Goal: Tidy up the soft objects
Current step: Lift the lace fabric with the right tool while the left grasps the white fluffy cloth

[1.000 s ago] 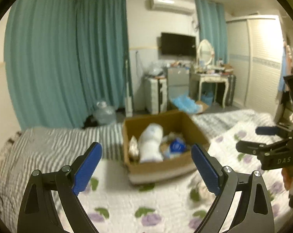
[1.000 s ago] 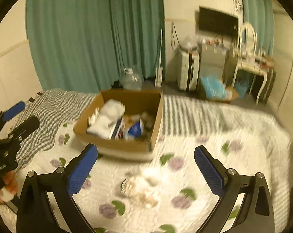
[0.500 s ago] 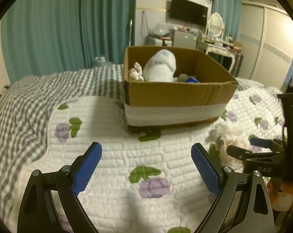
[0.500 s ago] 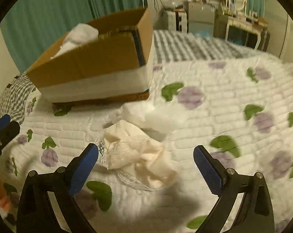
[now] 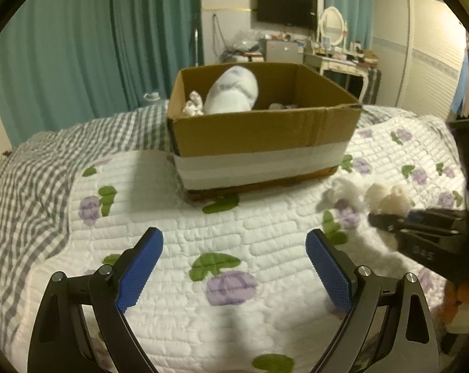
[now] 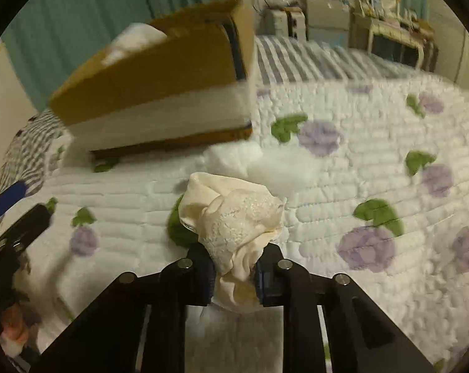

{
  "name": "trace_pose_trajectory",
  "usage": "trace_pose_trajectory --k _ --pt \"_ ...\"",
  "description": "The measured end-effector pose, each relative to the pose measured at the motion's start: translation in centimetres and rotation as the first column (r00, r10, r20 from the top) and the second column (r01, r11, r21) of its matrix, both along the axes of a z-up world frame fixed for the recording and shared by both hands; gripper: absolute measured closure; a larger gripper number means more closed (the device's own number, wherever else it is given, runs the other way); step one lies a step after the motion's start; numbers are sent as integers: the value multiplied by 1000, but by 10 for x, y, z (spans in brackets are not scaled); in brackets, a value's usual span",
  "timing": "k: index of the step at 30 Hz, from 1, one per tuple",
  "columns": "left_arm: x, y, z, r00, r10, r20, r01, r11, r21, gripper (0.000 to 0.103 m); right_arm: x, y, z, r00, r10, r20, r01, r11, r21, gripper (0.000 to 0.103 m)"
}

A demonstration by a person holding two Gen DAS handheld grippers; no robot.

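The right hand-held gripper (image 6: 234, 275) is clamped on a bunched cream cloth (image 6: 234, 217) with a lacy patch, its blue pads pressed into the fabric from both sides. The cloth sits over the floral quilt (image 6: 358, 186) on the bed, just in front of a white fluffy piece (image 6: 234, 158) that lies near the base of the box (image 6: 160, 93). The left hand-held gripper (image 5: 234, 267) hangs over the quilt with its jaws spread wide and nothing between them. The box (cardboard, with a white band around its lower part) stands on the quilt and holds a large white plush (image 5: 231, 91) and a smaller pale toy (image 5: 193, 107) beside it.
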State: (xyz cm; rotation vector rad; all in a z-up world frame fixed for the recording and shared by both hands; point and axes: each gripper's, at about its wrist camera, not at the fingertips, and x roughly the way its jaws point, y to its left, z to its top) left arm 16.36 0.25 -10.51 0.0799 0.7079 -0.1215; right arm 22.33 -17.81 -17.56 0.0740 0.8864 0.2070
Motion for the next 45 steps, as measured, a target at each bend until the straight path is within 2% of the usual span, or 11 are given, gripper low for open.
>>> trace_pose_trajectory --k 8,12,17,21,24,25,26,27,30,37,45 --pt "12 -44 10 999 -44 -23 43 999 -25 8 -18 -31 60 991 51 122 -54 998 16 85" --pt "38 -74 6 996 -17 -86 13 999 -42 8 13 -46 77 987 81 139 -67 992 -104 85" --pt "70 -103 -17 985 -15 -169 -7 991 -131 10 55 -77 60 991 118 71 -111 990 -87 85" --pt "82 -127 -33 982 -45 -183 19 990 -140 10 70 -93 34 994 105 20 -104 994 -41 85" --pt "92 -142 -39 984 -50 -169 33 994 -102 11 73 -103 25 995 98 -9 -98 995 0 85" --pt "96 -145 -41 985 -42 -165 29 996 -83 15 73 -105 25 995 96 -8 -96 995 4 85" --pt "101 -147 -45 984 -37 -173 26 997 -67 37 73 -107 25 995 95 -6 -95 995 5 85" --pt "104 -148 -50 981 -36 -192 25 998 -59 47 72 -109 25 996 92 -3 -92 996 6 85" --pt "102 -142 -53 982 -23 -188 14 999 -49 61 71 -112 24 996 84 1 -84 996 23 85" --pt "65 -121 -20 988 -72 -134 63 996 -67 64 53 -113 34 998 59 29 -60 998 27 85" --pt "11 -88 65 992 -122 17 122 992 -43 64 8 -81 100 984 107 140 -104 994 -29 85"
